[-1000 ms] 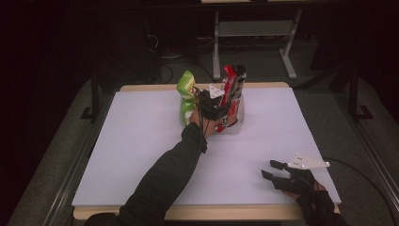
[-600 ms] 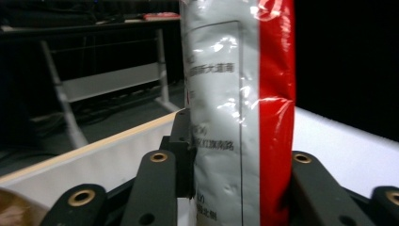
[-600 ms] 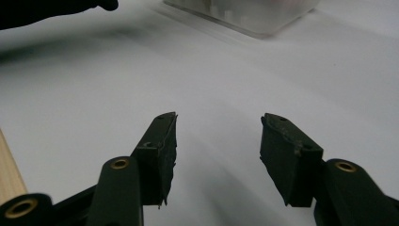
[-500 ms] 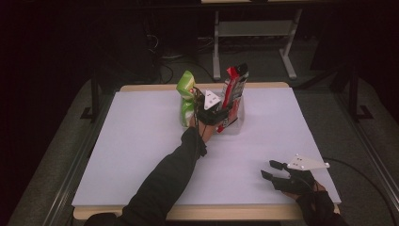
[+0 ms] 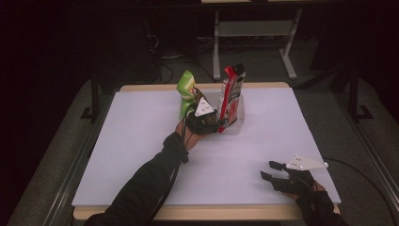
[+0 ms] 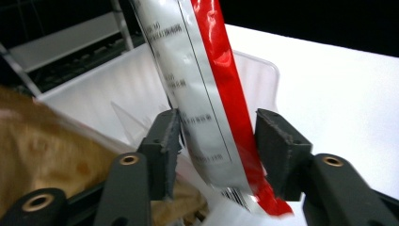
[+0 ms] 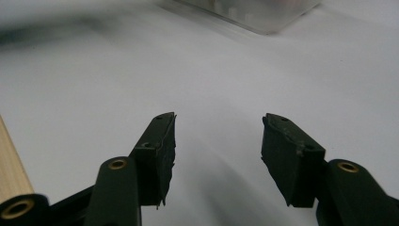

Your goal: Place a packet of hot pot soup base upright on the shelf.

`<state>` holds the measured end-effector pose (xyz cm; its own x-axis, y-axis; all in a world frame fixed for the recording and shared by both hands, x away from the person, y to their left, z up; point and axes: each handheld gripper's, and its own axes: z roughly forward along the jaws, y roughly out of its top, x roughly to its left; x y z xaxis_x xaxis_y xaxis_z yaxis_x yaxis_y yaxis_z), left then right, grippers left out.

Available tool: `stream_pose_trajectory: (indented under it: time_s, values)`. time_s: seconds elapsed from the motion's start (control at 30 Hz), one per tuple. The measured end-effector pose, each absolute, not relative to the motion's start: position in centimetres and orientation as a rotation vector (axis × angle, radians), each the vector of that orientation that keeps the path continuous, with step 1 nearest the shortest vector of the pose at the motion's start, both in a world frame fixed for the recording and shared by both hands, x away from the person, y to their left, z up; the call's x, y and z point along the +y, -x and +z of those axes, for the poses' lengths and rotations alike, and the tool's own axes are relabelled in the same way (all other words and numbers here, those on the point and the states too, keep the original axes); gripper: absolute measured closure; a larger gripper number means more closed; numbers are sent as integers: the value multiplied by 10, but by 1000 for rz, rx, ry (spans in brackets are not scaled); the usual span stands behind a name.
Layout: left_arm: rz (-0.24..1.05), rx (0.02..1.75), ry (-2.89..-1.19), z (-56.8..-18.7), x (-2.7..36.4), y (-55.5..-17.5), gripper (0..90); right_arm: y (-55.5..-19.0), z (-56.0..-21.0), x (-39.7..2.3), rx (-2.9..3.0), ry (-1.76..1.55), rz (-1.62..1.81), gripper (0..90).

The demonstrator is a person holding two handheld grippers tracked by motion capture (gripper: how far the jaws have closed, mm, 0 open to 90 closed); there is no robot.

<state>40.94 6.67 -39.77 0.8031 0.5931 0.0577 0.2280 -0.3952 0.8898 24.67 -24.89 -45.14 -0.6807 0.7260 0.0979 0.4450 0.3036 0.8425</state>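
A red and white snack packet (image 5: 230,94) stands upright in a clear plastic container (image 5: 237,123) at the far middle of the table. Beside it leans a green bag (image 5: 187,92). My left gripper (image 5: 221,123) reaches the packet's lower part. In the left gripper view the packet (image 6: 207,94) sits between the jaws of my left gripper (image 6: 217,141), which stand open, one on each side of it. My right gripper (image 5: 269,170) rests open near the table's front right, and in its own view the right gripper (image 7: 218,150) has nothing between its fingers.
The white table top (image 5: 141,141) lies bare at left and centre. An orange-brown bag (image 6: 47,155) fills the container's near side (image 6: 94,94). A metal rack (image 5: 254,33) stands on the floor behind the table. The wooden front edge (image 7: 11,174) is close to my right gripper.
My left gripper has dropped a little lower along the red and white packet. The right gripper has stayed where it was.
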Motion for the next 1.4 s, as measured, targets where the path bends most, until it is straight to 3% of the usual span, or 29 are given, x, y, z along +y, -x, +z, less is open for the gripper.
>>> stream_pose_trajectory:
  time_s: [0.17,0.47,0.93,1.2,1.4]
  values:
    - [416,608,-2017,-401,68,-412,547,-247,-452,-247,2286,-1054,1313,442]
    - [494,585,-2074,-415,55,-420,597,-247,-452,-246,2289,-1050,1314,443]
    - [491,561,-2010,-407,69,-411,553,-247,-451,-250,2272,-1059,1324,443]
    - [530,493,-2043,-403,67,-408,748,-247,-450,-247,2279,-1052,1318,444]
    - [510,549,-2020,-409,67,-420,803,-247,-451,-248,2277,-1054,1321,448]
